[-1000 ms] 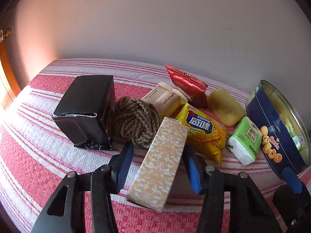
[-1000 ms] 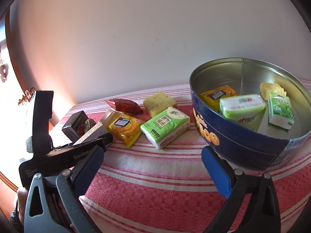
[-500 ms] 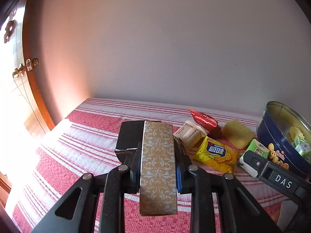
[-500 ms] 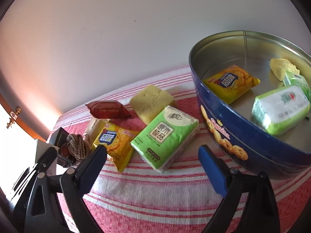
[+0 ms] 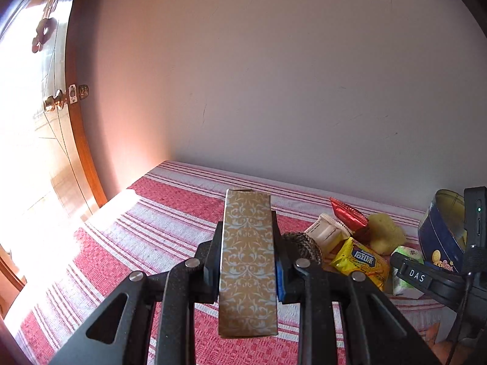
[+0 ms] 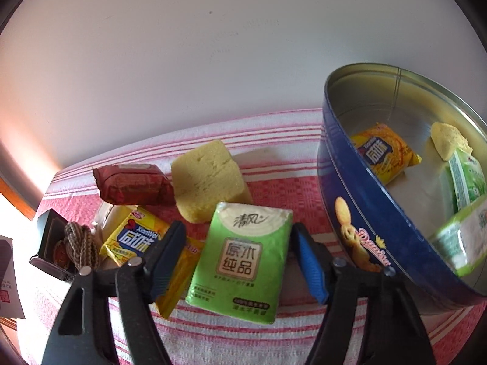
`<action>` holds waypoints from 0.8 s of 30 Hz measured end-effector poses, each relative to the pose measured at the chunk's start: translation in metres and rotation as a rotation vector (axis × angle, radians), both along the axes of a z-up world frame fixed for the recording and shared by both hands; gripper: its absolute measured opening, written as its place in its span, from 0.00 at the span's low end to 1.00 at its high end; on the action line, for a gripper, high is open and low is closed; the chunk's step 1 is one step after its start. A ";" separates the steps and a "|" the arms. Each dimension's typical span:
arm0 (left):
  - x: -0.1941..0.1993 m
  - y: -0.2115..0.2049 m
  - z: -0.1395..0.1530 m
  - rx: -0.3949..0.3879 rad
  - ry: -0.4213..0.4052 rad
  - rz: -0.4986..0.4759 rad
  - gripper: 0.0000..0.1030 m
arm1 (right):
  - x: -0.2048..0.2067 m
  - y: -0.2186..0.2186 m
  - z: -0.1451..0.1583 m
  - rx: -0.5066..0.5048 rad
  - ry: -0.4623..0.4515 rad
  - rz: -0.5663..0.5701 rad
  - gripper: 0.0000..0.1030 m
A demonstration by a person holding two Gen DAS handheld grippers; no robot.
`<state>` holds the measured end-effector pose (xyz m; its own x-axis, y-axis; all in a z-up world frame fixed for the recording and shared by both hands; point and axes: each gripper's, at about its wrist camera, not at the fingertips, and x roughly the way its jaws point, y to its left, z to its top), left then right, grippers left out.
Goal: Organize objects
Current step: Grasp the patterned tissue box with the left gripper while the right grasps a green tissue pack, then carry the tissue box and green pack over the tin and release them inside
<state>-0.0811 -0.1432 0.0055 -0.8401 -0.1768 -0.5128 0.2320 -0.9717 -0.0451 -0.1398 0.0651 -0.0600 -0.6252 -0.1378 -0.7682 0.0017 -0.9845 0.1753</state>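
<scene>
My left gripper [image 5: 247, 234] is shut on a gold box with a white leaf pattern [image 5: 248, 261], held clear of the red-and-white striped cloth [image 5: 170, 213]. In the right wrist view a green tissue pack [image 6: 240, 258] lies flat on the cloth between the blue pads of my right gripper [image 6: 237, 243]. Its jaws are closing onto the pack's long sides. The right pad touches the edge and the left pad stands a sliver off. To the right stands a round blue cookie tin [image 6: 365, 213], which holds a yellow packet, a sponge piece and green tissue packs.
A yellow cracker packet [image 6: 134, 237], a red packet [image 6: 131, 184], a yellow sponge [image 6: 210, 179], a rope knot [image 6: 80, 246] and a black box [image 6: 48, 243] crowd the cloth left of the pack. A wall runs behind. A wooden door [image 5: 54, 102] stands past the left edge.
My left gripper shut on the gold box, lifted it and tipped upward. My right gripper swung down to the green tissue pack and its jaws narrowed around it.
</scene>
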 end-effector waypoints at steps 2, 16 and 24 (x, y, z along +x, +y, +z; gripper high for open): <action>-0.002 0.000 -0.002 0.005 -0.007 -0.003 0.27 | -0.001 0.007 -0.002 -0.005 -0.012 0.035 0.48; 0.003 0.012 -0.011 0.113 0.040 -0.074 0.27 | 0.088 0.041 0.046 -0.124 0.318 0.316 0.48; 0.016 0.044 -0.010 0.144 0.088 -0.153 0.27 | 0.116 0.076 0.070 -0.098 0.443 0.287 0.48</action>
